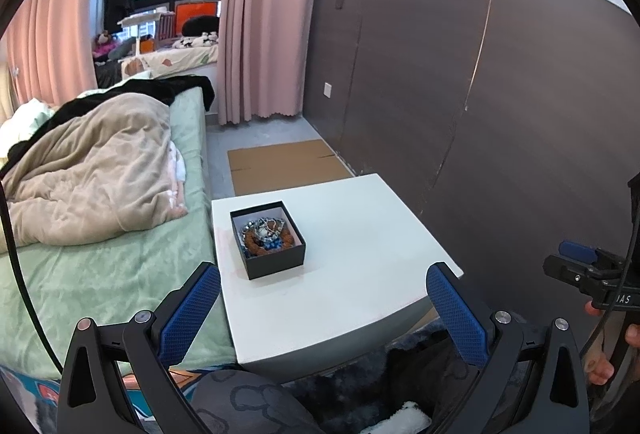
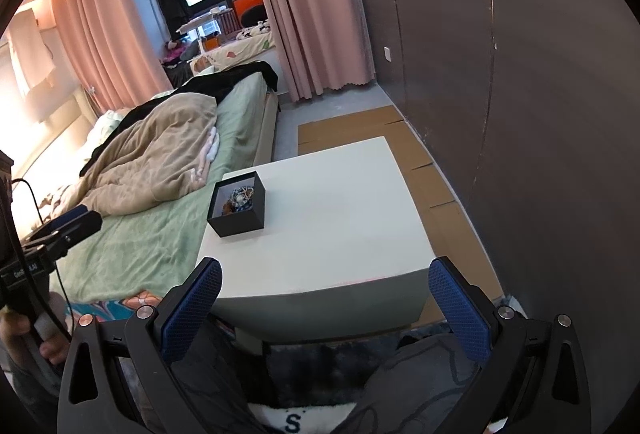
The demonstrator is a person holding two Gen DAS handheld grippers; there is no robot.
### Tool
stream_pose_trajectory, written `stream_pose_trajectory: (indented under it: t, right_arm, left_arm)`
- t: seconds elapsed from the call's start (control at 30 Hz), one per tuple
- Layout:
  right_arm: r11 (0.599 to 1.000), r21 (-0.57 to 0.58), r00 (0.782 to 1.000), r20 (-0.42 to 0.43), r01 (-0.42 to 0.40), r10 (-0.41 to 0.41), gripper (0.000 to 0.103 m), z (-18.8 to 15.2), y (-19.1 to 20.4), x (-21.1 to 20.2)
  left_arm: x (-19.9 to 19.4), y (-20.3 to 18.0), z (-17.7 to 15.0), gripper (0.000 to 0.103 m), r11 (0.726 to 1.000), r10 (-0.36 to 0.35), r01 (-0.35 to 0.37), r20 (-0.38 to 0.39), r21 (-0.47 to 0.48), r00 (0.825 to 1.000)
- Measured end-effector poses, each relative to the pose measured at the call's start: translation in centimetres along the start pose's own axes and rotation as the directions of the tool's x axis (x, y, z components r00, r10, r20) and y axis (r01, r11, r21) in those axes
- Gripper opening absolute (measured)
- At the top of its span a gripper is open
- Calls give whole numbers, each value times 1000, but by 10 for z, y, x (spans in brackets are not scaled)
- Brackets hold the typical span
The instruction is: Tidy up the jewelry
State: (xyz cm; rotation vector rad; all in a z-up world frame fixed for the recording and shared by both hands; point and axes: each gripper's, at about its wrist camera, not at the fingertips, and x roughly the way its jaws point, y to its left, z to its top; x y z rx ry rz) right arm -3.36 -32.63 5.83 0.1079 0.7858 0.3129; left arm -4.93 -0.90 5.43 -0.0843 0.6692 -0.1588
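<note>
A small black box (image 1: 276,258) (image 2: 240,222) stands on a white table (image 1: 360,234) (image 2: 328,218), near its left edge. Inside lies a tangle of jewelry (image 1: 265,234) (image 2: 239,198): brown, blue and silver beads and chains. My left gripper (image 1: 324,282) is open, held back from the table's near edge, with nothing between its blue-padded fingers. My right gripper (image 2: 326,278) is open too, low before the table's front edge and empty. The right gripper shows at the right edge of the left wrist view, and the left one at the left edge of the right wrist view.
A bed with a green sheet (image 1: 100,274) (image 2: 168,226) and a beige blanket (image 1: 92,177) lies directly left of the table. A dark panelled wall (image 1: 500,93) runs along the right. Flat cardboard (image 1: 284,165) (image 2: 436,185) covers the floor beyond and beside the table. Pink curtains hang at the back.
</note>
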Motion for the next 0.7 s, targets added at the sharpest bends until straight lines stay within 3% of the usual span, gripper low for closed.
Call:
stream_pose_trajectory:
  t: [0.7]
  right_arm:
    - [1000, 9, 999, -36, -3, 4, 103, -1, -11, 13]
  left_arm:
    - [3, 2, 2, 102, 999, 51, -52, 14, 13, 999]
